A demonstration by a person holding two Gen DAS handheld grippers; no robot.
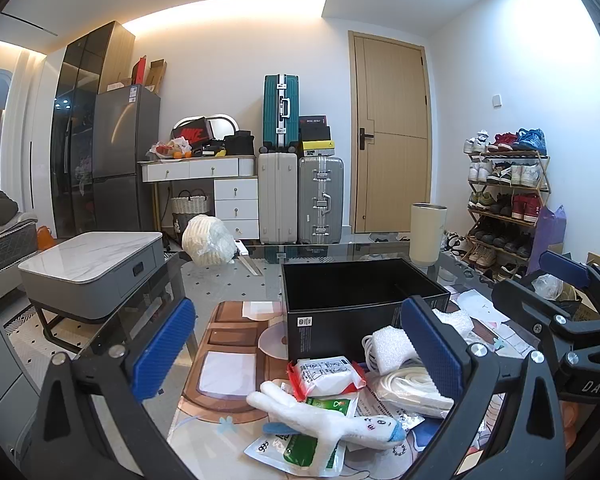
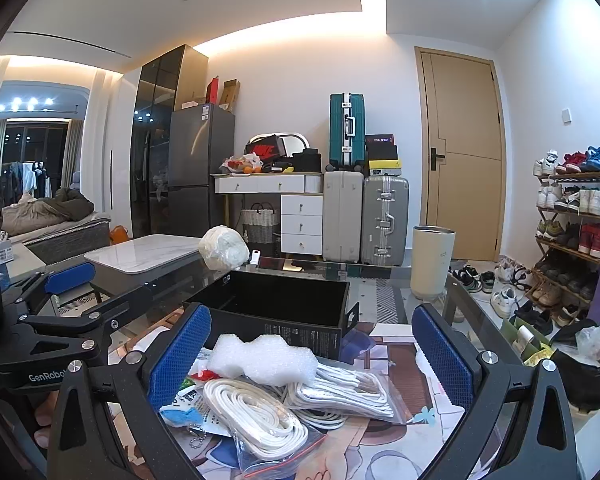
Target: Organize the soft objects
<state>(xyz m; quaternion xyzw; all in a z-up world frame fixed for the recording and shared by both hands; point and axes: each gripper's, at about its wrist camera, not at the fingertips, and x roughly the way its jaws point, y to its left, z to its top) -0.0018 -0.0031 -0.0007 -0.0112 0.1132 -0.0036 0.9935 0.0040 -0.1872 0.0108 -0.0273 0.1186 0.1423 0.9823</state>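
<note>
An open black box stands on the glass table. In front of it lies a heap of soft things: a white plush rabbit, a red-edged tissue packet, a green-and-white packet, white foam pieces and bagged white cords. My left gripper hovers open above the heap, nothing between its blue pads. My right gripper is open too, over the foam and the cords. Each gripper shows at the edge of the other's view.
A cream cylindrical canister stands behind the box. A wrapped white bundle sits at the table's far edge. Beyond are suitcases, a white drawer desk, a shoe rack and a grey coffee table.
</note>
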